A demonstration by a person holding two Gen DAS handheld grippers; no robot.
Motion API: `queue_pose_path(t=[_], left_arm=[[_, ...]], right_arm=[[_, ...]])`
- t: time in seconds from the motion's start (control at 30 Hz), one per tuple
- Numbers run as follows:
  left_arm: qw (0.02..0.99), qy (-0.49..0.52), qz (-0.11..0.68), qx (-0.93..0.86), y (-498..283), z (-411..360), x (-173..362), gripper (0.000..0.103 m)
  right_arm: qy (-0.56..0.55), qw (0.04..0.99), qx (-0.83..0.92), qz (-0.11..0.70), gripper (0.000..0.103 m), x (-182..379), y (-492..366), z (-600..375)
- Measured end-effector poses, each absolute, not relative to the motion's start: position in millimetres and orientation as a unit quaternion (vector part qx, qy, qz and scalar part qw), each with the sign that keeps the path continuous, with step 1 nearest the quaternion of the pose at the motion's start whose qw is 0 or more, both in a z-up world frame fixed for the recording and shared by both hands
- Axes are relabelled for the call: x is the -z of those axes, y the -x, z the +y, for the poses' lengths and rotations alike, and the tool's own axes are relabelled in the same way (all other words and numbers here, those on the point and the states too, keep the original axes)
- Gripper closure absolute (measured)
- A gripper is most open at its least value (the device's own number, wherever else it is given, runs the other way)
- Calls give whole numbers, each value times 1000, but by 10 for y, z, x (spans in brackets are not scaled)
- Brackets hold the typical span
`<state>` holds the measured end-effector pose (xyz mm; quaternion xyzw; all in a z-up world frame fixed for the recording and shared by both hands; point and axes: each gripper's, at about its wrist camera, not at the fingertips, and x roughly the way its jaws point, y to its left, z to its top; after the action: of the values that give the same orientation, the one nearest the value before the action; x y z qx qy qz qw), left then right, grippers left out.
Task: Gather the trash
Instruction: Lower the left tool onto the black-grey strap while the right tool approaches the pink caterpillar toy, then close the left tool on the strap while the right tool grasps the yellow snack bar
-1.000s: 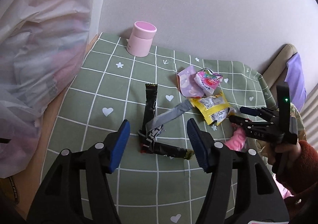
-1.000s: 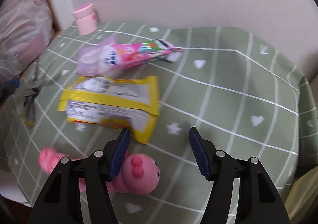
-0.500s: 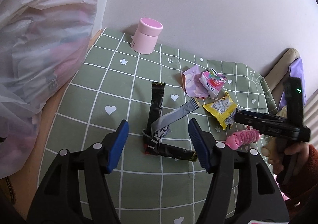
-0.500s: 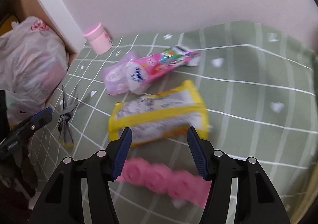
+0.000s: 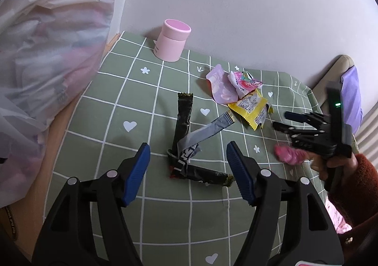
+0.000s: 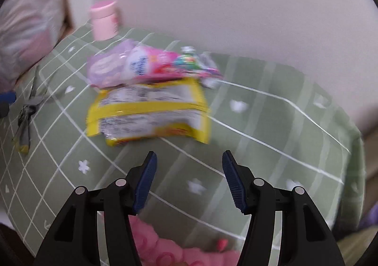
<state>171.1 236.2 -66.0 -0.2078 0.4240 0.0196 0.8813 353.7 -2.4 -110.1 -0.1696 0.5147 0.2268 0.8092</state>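
Observation:
Trash lies on a green checked tablecloth (image 5: 99, 138). A black wrapper strip (image 5: 183, 115), a silver strip (image 5: 208, 130) and a crumpled black wrapper (image 5: 200, 172) lie just ahead of my open, empty left gripper (image 5: 187, 166). A yellow packet (image 5: 254, 110) (image 6: 151, 112), a pink printed wrapper (image 5: 245, 83) (image 6: 160, 65) and a pale purple wrapper (image 5: 218, 85) (image 6: 106, 67) lie further right. My right gripper (image 6: 187, 174) (image 5: 282, 120) is open and empty, just short of the yellow packet.
A pink lidded jar (image 5: 172, 40) (image 6: 104, 19) stands at the back by the wall. A large translucent plastic bag (image 5: 45, 44) hangs at the left. A pink ridged toy (image 5: 290, 155) (image 6: 163, 249) lies under the right gripper. A purple cushion (image 5: 352, 96) is at far right.
My right gripper has swung over the pink toy toward the yellow packet, its view blurred with motion. My left gripper has eased slightly toward the black wrappers. Both stay open.

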Motion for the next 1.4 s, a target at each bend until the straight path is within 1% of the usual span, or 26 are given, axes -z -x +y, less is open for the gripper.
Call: queue_pose_path(t=[0.03,0.07,0.13,0.23,0.33,0.43,0.63,0.73,0.77,0.8,0.83,0.87,0.93,1.03,1.1,1.17,1.23,1.33,1.37,1.4], left_arm=[[881,209,424,-21,-1716,2365,667,39],[881,212,423,-25,-1723,2374,674,39],[880,213,424,-32,-1739,2399,678,39],[880,208,425,-41,-1739,2407,660,39],[882,205,423,-45,-1709,2411,627,39],[885,202,418,-41,-1660,2413,585,39],[883,205,421,-34,-1638,2399,609,39],[884,199,421,-29,-1649,2356,605,39],[885,197,421,-27,-1651,2334,601,39],[885,195,422,-25,-1652,2313,595,39],[885,194,423,-24,-1659,2298,587,39],[885,192,423,-22,-1669,2279,584,39],[886,190,423,-18,-1678,2241,569,39],[886,188,423,-14,-1685,2220,562,39],[886,187,424,-13,-1681,2208,568,39],[886,187,424,-11,-1690,2206,573,39],[886,190,423,-8,-1696,2211,577,39],[886,196,419,-2,-1677,2214,564,39],[887,196,418,-2,-1675,2215,555,37],[888,193,418,0,-1677,2212,546,31]], right_arm=[[128,812,-233,520,49,1052,-3555,-77],[61,810,-240,531,49,1011,-3593,-114],[-11,802,-240,547,49,1050,-3669,-94],[-40,803,-202,560,49,1212,-3794,109],[-34,807,-165,565,49,1387,-4005,266],[30,814,-187,550,50,1427,-4019,478],[110,811,-227,528,51,1379,-3602,529],[116,808,-228,531,51,1349,-3437,438],[116,807,-229,531,53,1337,-3397,389],[120,808,-228,529,63,1314,-3373,310],[128,811,-224,526,68,1285,-3339,264],[139,815,-217,519,72,1247,-3304,212],[149,821,-211,510,75,1185,-3264,105],[119,829,-231,495,75,1053,-3238,-96],[90,825,-239,503,72,1020,-3245,-185],[54,816,-246,521,57,1027,-3265,-296],[43,812,-244,529,57,1090,-3280,-246],[71,800,-238,546,57,1206,-3268,-106],[78,801,-234,545,62,1232,-3259,-70],[84,802,-233,544,68,1231,-3238,-53]])
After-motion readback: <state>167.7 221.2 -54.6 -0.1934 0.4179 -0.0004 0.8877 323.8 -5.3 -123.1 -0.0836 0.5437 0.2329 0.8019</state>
